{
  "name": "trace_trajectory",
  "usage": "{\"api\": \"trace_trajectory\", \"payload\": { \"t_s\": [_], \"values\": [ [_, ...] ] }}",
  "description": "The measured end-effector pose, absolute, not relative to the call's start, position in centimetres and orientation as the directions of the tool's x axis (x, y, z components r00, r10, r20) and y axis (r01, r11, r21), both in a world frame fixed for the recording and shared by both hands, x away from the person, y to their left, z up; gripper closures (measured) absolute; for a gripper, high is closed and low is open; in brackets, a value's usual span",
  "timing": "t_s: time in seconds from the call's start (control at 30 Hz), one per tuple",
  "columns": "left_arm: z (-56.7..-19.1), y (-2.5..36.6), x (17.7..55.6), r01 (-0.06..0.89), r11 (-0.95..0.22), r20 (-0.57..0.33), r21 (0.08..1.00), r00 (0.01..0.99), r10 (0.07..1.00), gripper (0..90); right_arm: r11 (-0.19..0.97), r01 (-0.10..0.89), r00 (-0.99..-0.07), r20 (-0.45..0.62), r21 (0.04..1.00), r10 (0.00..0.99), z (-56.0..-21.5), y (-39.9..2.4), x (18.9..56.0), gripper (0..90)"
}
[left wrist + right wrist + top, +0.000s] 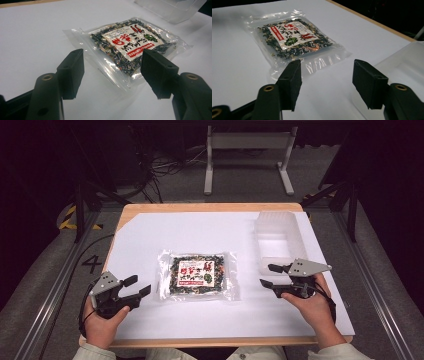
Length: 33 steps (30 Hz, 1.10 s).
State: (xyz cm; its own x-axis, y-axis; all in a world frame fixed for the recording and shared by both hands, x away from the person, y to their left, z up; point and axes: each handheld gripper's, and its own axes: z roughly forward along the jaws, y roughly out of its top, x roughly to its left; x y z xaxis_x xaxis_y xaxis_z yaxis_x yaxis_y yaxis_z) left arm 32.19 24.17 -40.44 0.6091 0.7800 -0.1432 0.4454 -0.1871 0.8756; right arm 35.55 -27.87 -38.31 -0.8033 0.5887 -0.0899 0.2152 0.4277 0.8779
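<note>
Packet (197,275) lies flat near the middle of the white sheet (200,230), label up. Clear plastic, dark dried contents, white label with red print; sealed clear margin all round. Seen from the left gripper view the packet (130,47) sits just past the jaw tips, its near corner between them but lower, on the sheet, not touched. From the right gripper view the packet (292,40) lies ahead and to the left, its clear edge just beyond the left-hand jaw, apart from it.

Left gripper (134,290): held low at the sheet's near left edge, jaws pointing toward the packet, standing well apart, nothing between the pads. Left hand (102,322) wraps the grip from below.

Right gripper (266,276): to the right of the packet, jaws pointing left at it, parted, nothing held. Right hand (312,307) behind it.

Bin (277,240): clear plastic, empty, upright on the sheet's far right, just behind the right gripper. Its wall shows at the right edge of the right gripper view (402,60).

Sheet covers most of a wooden table (210,207).
</note>
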Motion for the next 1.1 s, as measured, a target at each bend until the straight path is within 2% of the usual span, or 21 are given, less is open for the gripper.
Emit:
{"api": "trace_trajectory", "payload": {
  "t_s": [0.23,0.47,0.63,0.77,0.93,1.1],
  "values": [
    [-40.2,24.1,32.6,0.452,-0.198,-0.153,0.870,0.628,0.763,37.1,0.431,0.214,-0.808,-0.090,0.877,0.583,-38.4,-27.7,35.4,38.0],
    [-39.9,24.2,33.4,0.479,-0.184,-0.203,0.859,0.647,0.735,35.9,0.435,0.205,-0.814,-0.094,0.877,0.573,-38.5,-27.4,35.3,35.7],
    [-39.7,24.0,34.3,0.486,-0.210,-0.175,0.848,0.631,0.756,33.8,0.447,0.200,-0.816,-0.104,0.872,0.569,-38.6,-27.1,35.3,35.6],
    [-40.2,24.0,35.3,0.532,-0.203,-0.215,0.822,0.620,0.754,31.2,0.455,0.193,-0.822,-0.110,0.869,0.559,-38.6,-26.6,35.6,35.5],
    [-41.6,23.9,36.6,0.606,-0.160,-0.316,0.779,0.600,0.735,29.8,0.479,0.186,-0.833,-0.121,0.858,0.540,-39.0,-25.9,35.6,35.3],
    [-42.4,23.5,37.0,0.622,-0.183,-0.311,0.761,0.598,0.739,29.6,0.490,0.178,-0.835,-0.132,0.853,0.534,-39.1,-25.7,35.4,35.1]
  ]
}}
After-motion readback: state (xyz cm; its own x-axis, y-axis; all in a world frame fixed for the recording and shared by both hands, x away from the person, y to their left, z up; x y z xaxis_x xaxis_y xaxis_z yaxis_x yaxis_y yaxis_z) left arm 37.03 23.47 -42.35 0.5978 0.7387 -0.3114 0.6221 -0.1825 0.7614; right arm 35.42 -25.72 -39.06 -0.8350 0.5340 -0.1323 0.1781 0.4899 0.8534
